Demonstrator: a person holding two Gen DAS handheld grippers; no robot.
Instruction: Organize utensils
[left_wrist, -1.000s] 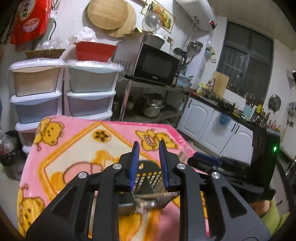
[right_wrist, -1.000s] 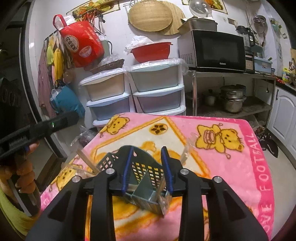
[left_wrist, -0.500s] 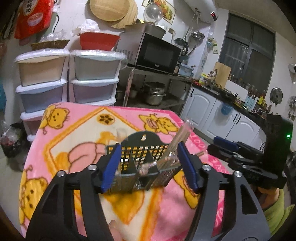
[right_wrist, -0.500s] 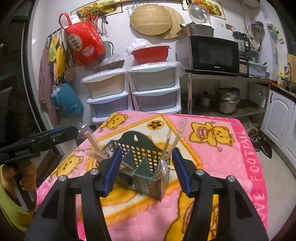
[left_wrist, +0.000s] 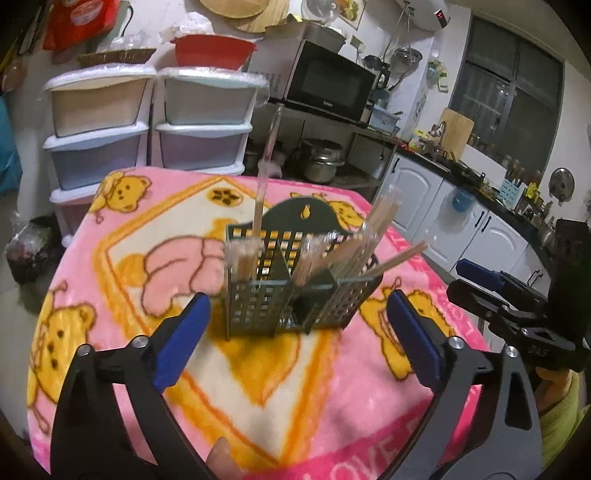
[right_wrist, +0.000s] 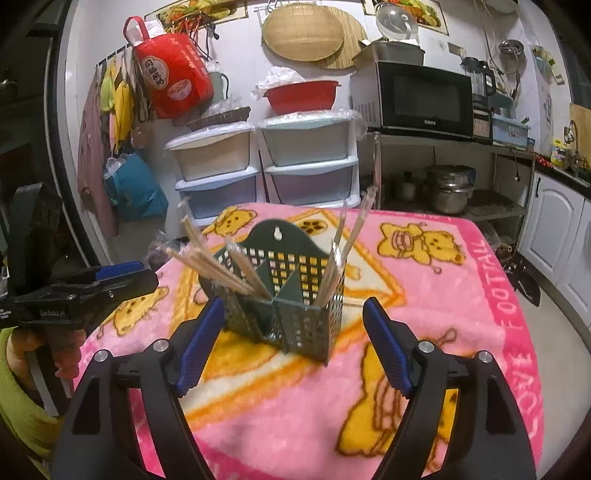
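Left wrist view: the left tongs (left_wrist: 297, 332) are opening, their blue pads wide apart and nothing between them; the dark green utensil caddy (left_wrist: 295, 288) stands just beyond them, untouched. It is a rigid plastic basket with square perforations, a divider, and an arched back with a hanging hole. It stands upright on the surface, which is draped in a fleecy pink blanket (left_wrist: 258, 387) printed with bears. Slim wooden chopsticks (left_wrist: 369, 236) in clear sleeves lean in its compartments. The right tongs (left_wrist: 487, 288) show to the right of the caddy.

Right wrist view: the right tongs (right_wrist: 295, 336) are also opening and empty, short of the caddy (right_wrist: 291, 317). The sorting step looks finished and both tongs look released; next would be backing clear without nudging the light caddy.
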